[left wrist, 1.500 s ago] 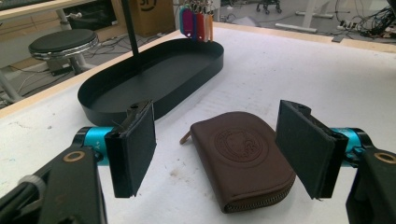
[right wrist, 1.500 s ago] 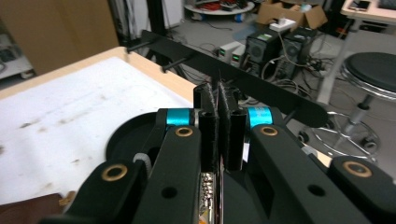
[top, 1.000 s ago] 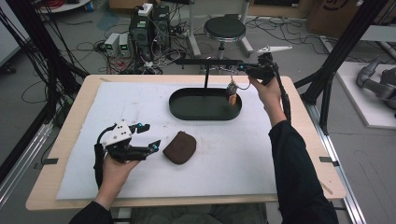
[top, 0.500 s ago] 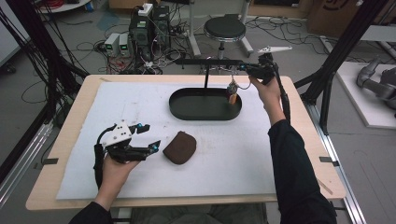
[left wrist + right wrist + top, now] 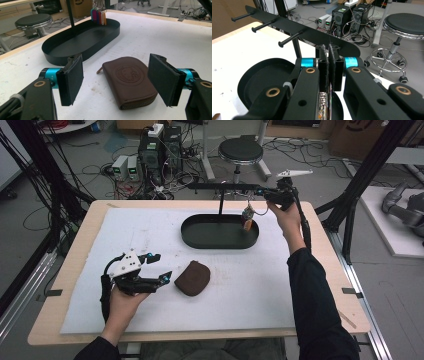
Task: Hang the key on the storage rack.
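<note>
room: lab floor behind the table, with computer towers (image 5: 159, 150), loose cables and a round black stool (image 5: 241, 151).
surface: wooden table (image 5: 70, 265) topped with a white mat (image 5: 150, 227), lightly smudged near the middle.
stand: black oval tray (image 5: 220, 233) at the far middle of the mat; an upright post rises from it and carries a horizontal bar with pegs (image 5: 289, 41) pointing out.
right gripper: (image 5: 270, 196) raised at the right end of the bar, above the tray's right end, held by a hand in a dark sleeve.
right jaws: closed pad to pad on something thin; in the right gripper view a metal key ring (image 5: 322, 105) sits just below the pressed pads.
key bunch: (image 5: 248, 216) a cluster of keys with coloured tags (pink, purple, orange in the left gripper view), hanging under the right gripper over the tray's right end; tags reach down to about rim level.
ring on peg or not: cannot tell.
left gripper: (image 5: 157, 266) low over the mat, front left, pointing right toward the pouch.
left jaws: wide apart, nothing between the pads; neither pad touches the pouch.
brown pouch: (image 5: 192, 278) small leather zip pouch with a round embossed mark, flat on the mat just beyond the open pads, well apart from the tray.
</note>
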`<state>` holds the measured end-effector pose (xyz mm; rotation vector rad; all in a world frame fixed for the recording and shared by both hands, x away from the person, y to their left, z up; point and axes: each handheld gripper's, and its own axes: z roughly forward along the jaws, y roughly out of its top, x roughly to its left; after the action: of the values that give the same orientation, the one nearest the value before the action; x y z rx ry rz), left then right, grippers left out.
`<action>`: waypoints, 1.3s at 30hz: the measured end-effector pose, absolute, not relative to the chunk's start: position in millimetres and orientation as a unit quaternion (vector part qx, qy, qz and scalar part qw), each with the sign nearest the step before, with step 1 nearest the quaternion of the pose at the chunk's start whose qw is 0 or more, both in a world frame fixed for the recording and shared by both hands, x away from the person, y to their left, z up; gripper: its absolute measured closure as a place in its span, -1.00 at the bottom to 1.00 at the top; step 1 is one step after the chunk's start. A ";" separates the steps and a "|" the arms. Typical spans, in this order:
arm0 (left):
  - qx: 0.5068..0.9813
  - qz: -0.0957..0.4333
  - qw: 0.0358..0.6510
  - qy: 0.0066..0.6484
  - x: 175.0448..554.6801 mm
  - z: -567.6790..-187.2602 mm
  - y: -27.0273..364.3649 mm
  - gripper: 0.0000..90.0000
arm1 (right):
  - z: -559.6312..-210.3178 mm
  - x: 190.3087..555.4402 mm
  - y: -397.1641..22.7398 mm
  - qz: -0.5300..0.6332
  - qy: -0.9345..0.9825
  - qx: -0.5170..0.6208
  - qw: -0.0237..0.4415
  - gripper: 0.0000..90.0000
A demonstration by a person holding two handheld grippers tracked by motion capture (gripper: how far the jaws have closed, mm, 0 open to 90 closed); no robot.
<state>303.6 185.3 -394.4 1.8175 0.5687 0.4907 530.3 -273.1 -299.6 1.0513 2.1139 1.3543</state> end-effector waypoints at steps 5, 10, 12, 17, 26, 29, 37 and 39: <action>0.771 0.206 0.553 0.240 303.6 -395.1 184.3 -0.36 | -299.8 529.9 -272.8 0.476 0.766 0.376 0.212 0.92; 0.773 0.208 0.550 0.238 303.7 -395.0 183.6 -0.35 | -298.9 529.1 -273.9 0.465 0.766 0.381 0.225 0.88; 0.774 0.207 0.549 0.238 303.7 -395.3 183.4 -0.36 | -298.8 529.0 -274.2 0.465 0.766 0.382 0.225 0.87; 0.775 0.207 0.549 0.237 303.8 -395.4 182.1 -0.35 | -299.4 528.6 -274.2 0.444 0.765 0.397 0.246 0.69; 0.774 0.208 0.548 0.238 305.6 -395.1 182.3 -0.36 | -292.7 518.5 -278.7 0.454 0.755 0.395 0.262 0.44; 0.776 0.206 0.547 0.237 307.0 -394.3 181.3 -0.36 | -286.6 507.8 -286.0 0.458 0.755 0.387 0.265 0.23; 0.777 0.200 0.544 0.245 315.9 -386.6 182.7 -0.40 | -279.3 473.5 -310.5 0.475 0.754 0.370 0.264 0.04; 0.777 0.199 0.544 0.247 318.5 -384.8 183.1 -0.40 | -278.8 461.4 -317.1 0.478 0.755 0.365 0.261 0.01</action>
<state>318.5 183.1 -384.8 1.8441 0.5861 0.4720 461.4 -317.1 -278.8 0.9877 2.0432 1.2945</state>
